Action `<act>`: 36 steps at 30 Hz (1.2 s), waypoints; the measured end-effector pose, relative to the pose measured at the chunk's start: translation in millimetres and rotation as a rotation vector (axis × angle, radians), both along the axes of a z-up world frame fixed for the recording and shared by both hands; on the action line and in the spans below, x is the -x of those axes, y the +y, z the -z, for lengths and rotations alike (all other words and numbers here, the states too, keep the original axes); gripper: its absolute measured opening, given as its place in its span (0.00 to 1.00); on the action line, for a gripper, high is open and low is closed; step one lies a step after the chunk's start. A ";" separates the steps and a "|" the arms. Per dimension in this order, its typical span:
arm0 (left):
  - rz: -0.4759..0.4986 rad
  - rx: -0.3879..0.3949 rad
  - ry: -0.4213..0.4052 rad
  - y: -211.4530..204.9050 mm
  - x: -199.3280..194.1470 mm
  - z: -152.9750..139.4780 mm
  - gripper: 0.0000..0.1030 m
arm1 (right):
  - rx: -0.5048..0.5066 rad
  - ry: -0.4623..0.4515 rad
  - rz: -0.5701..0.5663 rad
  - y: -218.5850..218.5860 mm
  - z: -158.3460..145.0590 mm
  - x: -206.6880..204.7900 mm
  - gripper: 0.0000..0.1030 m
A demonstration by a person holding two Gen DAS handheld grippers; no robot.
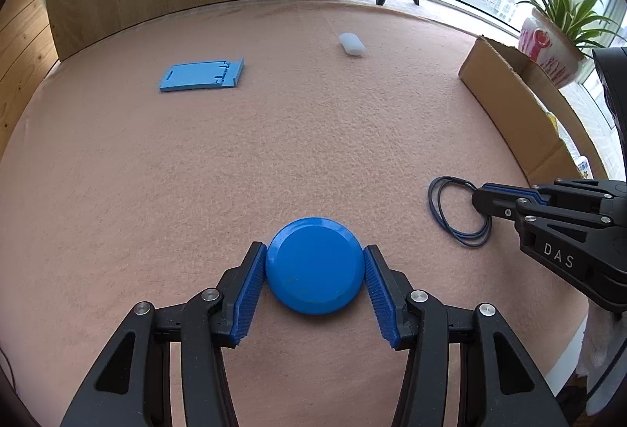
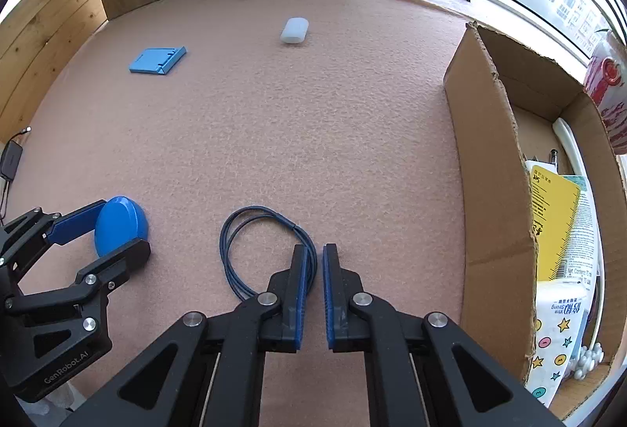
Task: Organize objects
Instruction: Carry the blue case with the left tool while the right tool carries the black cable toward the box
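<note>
Blue-padded left gripper (image 1: 315, 262): pads touching both sides of the blue disc (image 1: 314, 265) lying on the pink felt (image 1: 274, 152).
Right gripper (image 2: 318, 254): clenched nearly shut beside the cable loop (image 2: 250, 250); a strand may be pinched, cannot tell.
Cardboard box (image 2: 486, 160): at the right edge.

- The round lid (image 1: 313, 266) lay at lower centre of the left wrist view, on the felt mat (image 1: 274, 152).
- The cable loop (image 1: 458, 211) lay to its right.
- The folding stand (image 1: 202, 74) sat upper left, the small case (image 1: 352, 44) upper centre.
- The cardboard box (image 2: 490, 172) stood along the right edge.
</note>
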State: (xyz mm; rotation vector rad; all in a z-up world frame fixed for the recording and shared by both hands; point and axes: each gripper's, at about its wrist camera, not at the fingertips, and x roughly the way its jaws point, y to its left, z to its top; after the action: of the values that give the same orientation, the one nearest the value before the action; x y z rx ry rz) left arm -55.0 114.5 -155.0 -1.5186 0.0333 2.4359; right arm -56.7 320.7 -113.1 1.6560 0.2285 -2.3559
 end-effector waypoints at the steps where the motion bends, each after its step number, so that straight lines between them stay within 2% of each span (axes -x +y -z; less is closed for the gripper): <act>1: -0.008 -0.008 -0.003 -2.3 0.2 -0.3 0.52 | 0.005 0.000 0.001 12.8 -1.6 -5.3 0.03; 8: -0.054 -0.050 -0.007 -14.7 -2.4 -8.4 0.52 | 0.090 -0.001 0.046 17.1 -6.8 -10.6 0.03; 17: -0.048 -0.103 0.035 3.0 2.3 -36.6 0.52 | 0.210 0.093 0.104 56.1 -61.6 -25.4 0.03; 24: 0.019 -0.139 0.087 50.6 16.0 -65.6 0.52 | 0.215 0.179 0.145 98.9 -97.7 -41.2 0.03; 31: 0.098 -0.158 0.134 115.7 33.6 -91.8 0.52 | 0.213 0.211 0.215 150.0 -107.1 -47.9 0.03; 36: 0.141 -0.164 0.148 161.3 48.2 -98.3 0.52 | 0.212 0.218 0.250 178.5 -107.4 -49.2 0.03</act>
State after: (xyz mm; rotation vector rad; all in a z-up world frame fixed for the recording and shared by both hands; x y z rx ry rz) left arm -103.2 275.8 -56.7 -1.2233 -0.0290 2.3701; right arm -7.5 499.2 -5.7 1.3993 -0.1959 -2.6371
